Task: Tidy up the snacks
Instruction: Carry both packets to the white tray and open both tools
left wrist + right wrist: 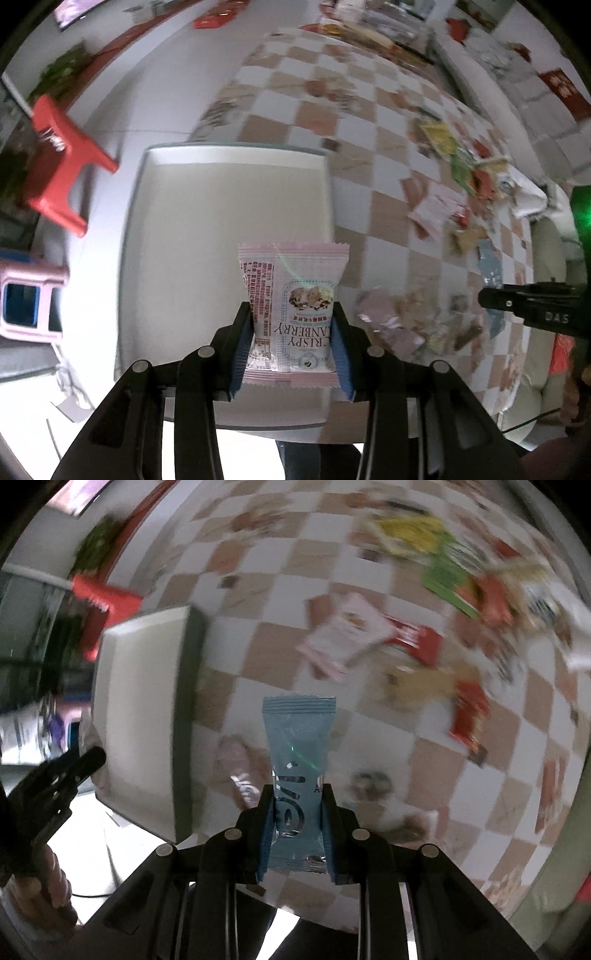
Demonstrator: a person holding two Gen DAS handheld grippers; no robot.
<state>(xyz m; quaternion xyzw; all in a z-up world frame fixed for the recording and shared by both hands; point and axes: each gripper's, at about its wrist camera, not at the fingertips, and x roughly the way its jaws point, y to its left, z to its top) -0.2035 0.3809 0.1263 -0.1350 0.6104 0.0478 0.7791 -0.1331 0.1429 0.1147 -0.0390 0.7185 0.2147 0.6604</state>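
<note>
My left gripper (291, 314) is shut on a pink "Crispy Cranberry" snack packet (291, 295) and holds it above the near part of an empty grey tray (229, 206). My right gripper (297, 794) is shut on a light blue snack packet (297, 753) and holds it above the checkered tablecloth, right of the tray (147, 716). The right gripper's finger also shows at the right edge of the left wrist view (532, 299). The left gripper shows at the left edge of the right wrist view (55, 775).
Several loose snack packets (424, 627) lie scattered over the checkered tablecloth (332, 122) to the right of the tray. A red plastic stool (59, 162) and a pink stool (26, 295) stand on the floor to the left. The view is motion-blurred.
</note>
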